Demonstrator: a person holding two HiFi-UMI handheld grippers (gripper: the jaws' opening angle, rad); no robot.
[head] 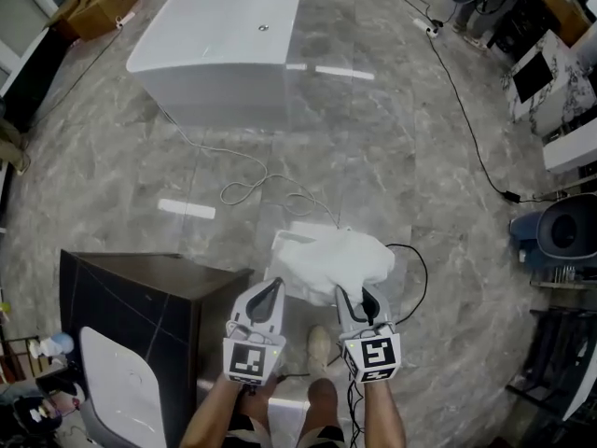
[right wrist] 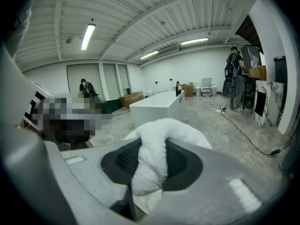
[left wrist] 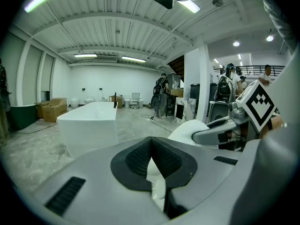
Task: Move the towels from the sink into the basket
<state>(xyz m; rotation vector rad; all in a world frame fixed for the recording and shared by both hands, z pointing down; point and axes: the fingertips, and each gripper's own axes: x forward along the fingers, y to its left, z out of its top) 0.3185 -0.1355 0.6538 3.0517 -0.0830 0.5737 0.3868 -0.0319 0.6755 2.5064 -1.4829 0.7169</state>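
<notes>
While the white towel (head: 338, 258) hangs in the air between both tongs, the step in hand is judged to be the carry from sink to basket. The left tongs (head: 270, 290) are clenched on a thin edge of the towel. The right tongs (head: 366, 302) are clenched on a thick rolled fold of it. The towel is clear of the sink (head: 119, 388), which sits in the dark counter (head: 140, 283) at lower left. It is held off the counter's right edge, above the floor (head: 420, 157). What appears to be the basket (head: 285, 239), a pale boxy shape, shows just under the towel's left side, mostly covered by it. The next move calls for lowering both tongs together until the towel's bulk sits inside the rim, then releasing both sides. Caution: a trailing corner may drape over the rim, and a cable (head: 410, 259) lies on the floor close by.
</notes>
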